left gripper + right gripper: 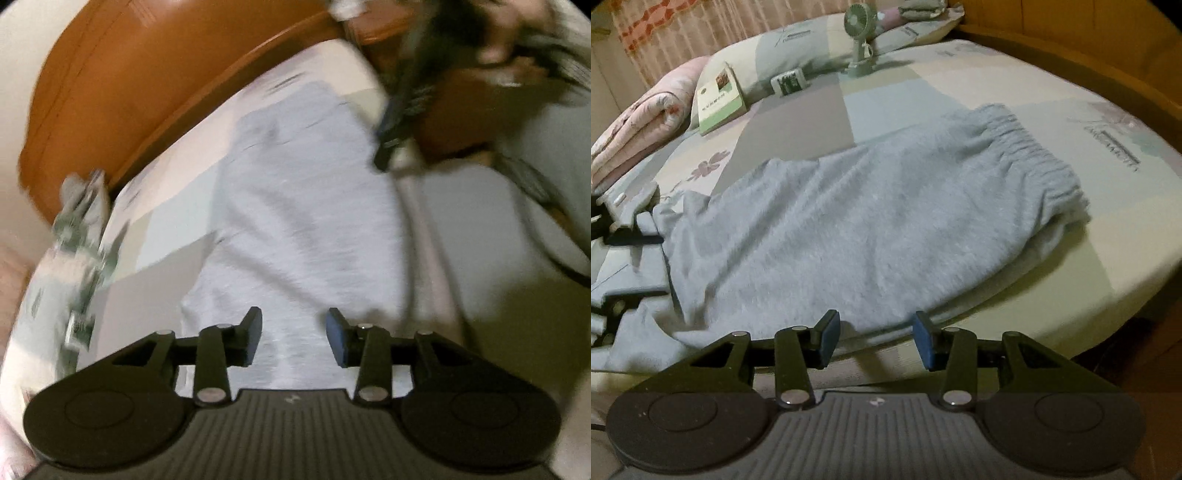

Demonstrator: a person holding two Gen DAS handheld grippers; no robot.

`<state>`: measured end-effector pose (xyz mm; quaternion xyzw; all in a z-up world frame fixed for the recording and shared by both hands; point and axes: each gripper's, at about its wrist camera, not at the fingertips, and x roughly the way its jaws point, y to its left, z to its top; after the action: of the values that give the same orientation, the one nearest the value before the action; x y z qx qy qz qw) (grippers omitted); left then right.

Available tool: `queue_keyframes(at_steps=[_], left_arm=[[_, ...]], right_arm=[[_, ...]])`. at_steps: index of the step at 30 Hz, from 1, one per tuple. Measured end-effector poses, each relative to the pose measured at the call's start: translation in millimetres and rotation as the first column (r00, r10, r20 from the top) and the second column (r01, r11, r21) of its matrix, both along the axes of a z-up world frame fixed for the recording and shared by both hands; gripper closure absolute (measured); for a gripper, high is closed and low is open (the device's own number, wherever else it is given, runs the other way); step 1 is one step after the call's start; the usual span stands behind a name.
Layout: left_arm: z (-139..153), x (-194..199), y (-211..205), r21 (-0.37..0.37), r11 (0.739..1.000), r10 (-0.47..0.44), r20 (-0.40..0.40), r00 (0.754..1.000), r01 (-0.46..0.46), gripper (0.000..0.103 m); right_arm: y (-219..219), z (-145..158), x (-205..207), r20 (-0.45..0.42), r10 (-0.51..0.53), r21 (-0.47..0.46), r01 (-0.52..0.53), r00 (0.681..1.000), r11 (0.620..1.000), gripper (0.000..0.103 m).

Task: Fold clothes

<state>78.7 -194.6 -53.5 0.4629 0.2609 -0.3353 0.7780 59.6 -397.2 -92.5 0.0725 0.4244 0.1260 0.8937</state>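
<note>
Grey trousers [871, 221], fan [860, 33] beyond

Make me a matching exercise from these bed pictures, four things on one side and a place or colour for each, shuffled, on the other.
Things:
1 grey pants
2 small fan
3 book
4 folded quilt

Descriptions:
A pink, at the left edge of the bed
B green and white cover, leaning on the pillow
C standing upright near the pillow
D spread flat, elastic waistband to the right

Pairs: 1-D, 2-C, 3-B, 4-A
</note>
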Motion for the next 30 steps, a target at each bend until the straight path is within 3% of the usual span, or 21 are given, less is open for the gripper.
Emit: queue_keyframes(at_steps=[5,9,15,18,21,25,30], left_arm=[[-21,30,-9,-0.040,0.995,0.087,-0.048,0.995,-0.089,0.062],[-35,38,5,-0.070,0.984,0.155,-0.116,0.981,-0.164,0.062],[-35,31,46,-0.195,0.912,0.311,-0.242,0.919,-0.360,0.060],[-26,37,50,-0.186,0.922,0.293,-0.235,0.927,-0.339,0.057],[-13,56,49,-0.229,0.919,0.278,-0.204,0.939,-0.322,0.057],[1,106,45,-0.344,0.856,0.296,-0.284,0.912,-0.386,0.057],[-20,168,38,-0.361,0.778,0.348,-0.434,0.831,-0.515,0.058]], right_arm=[[-3,15,9,0.108,-0.030,-0.017,0.032,0.994,0.999,0.048],[-11,1,29,0.097,-0.084,-0.050,0.089,0.992,0.995,0.048],[-39,-17,26,0.015,-0.159,-0.020,0.159,0.987,0.987,0.048],[-42,-7,24,0.006,-0.165,-0.008,0.165,0.986,0.986,0.048],[-41,12,38,0.050,-0.163,0.017,0.162,0.985,0.987,0.047],[-32,32,80,0.099,-0.138,0.028,0.136,0.985,0.990,0.047],[-15,29,152,0.073,-0.117,0.028,0.115,0.990,0.993,0.047]])
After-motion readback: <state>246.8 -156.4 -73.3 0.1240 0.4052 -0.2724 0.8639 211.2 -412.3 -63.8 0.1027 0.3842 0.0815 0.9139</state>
